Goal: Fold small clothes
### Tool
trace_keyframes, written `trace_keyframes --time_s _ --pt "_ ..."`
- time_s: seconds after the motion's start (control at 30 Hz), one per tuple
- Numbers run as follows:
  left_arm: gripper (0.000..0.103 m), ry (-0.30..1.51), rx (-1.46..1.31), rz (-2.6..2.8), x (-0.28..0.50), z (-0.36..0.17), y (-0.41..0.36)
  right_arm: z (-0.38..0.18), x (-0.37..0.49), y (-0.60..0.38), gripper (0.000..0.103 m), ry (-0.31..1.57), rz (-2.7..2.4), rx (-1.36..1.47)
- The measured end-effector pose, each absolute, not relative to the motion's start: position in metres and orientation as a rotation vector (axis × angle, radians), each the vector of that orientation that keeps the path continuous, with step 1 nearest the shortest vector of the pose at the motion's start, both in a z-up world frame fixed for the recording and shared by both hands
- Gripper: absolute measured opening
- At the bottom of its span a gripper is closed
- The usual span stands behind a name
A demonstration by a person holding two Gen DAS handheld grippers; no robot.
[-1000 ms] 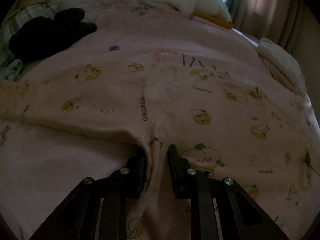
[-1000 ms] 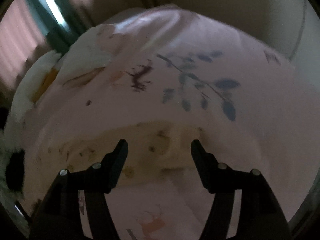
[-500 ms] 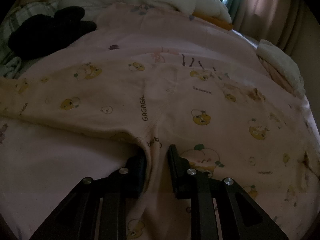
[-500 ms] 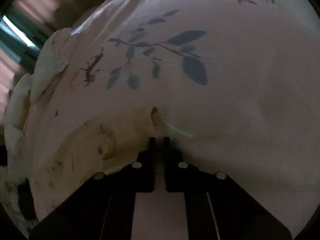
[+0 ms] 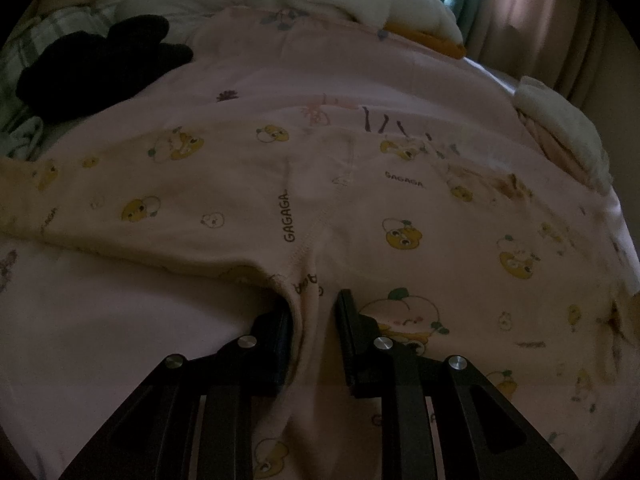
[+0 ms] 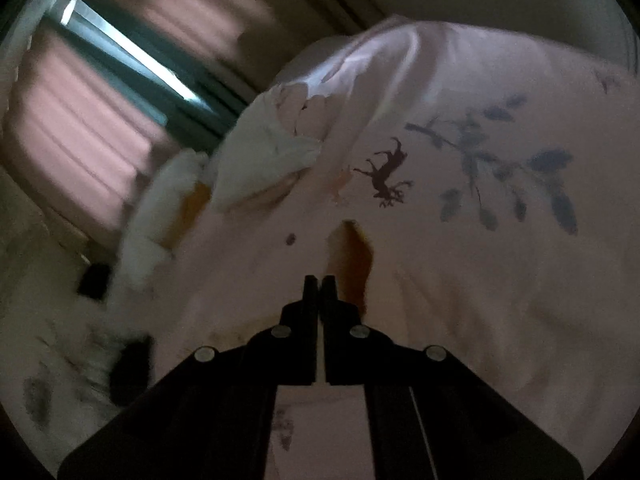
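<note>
A bed [image 5: 100, 340] in a pink sheet [image 6: 500, 320] printed with leaves and deer carries it all. A printed garment [image 5: 360, 208] lies spread across the near middle. Black cloth [image 5: 100, 64] sits far left, white bedding [image 5: 352, 0] far, a white bundle [image 5: 560, 120] right.

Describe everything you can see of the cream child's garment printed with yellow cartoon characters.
The cream child's garment printed with yellow cartoon characters looks like soft knit cotton, stitched along a centre seam and lettered "GAGAGA". It lies spread across the pink printed bedsheet, mostly flat. The left hand-held gripper pinches a bunched fold at its near edge. The right hand-held gripper is shut on a raised corner of it.
</note>
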State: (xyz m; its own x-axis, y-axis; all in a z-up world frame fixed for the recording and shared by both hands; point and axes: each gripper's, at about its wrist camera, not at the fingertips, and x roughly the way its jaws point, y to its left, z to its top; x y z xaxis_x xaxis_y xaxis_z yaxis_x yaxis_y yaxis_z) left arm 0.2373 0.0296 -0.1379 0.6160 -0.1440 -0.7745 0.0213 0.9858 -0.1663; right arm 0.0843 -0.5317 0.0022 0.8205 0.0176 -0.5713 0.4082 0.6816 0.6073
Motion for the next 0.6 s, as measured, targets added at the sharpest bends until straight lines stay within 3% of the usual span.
trace_keyframes --time_s 0.27,0.4,0.47,0.5,0.53,0.6 --pt "0.020 0.903 -0.144 -0.095 0.237 -0.138 0.029 0.017 0.098 -0.507 0.002 0.562 -0.113 0.793" --pt "0.020 0.902 -0.146 -0.096 0.237 -0.138 0.030 0.016 0.114 -0.502 0.008 0.613 -0.247 0.693" --pt "0.020 0.902 -0.156 -0.100 0.237 -0.138 0.030 0.009 0.113 -0.502 0.033 0.666 -0.298 0.639" --pt "0.020 0.902 -0.161 -0.102 0.237 -0.138 0.031 0.002 0.114 -0.500 0.057 0.698 -0.322 0.593" --pt "0.020 0.901 -0.164 -0.104 0.237 -0.139 0.031 -0.004 0.116 -0.495 0.068 0.734 -0.345 0.541" --pt "0.020 0.901 -0.169 -0.106 0.238 -0.139 0.032 -0.021 0.118 -0.482 0.067 0.809 -0.346 0.454"
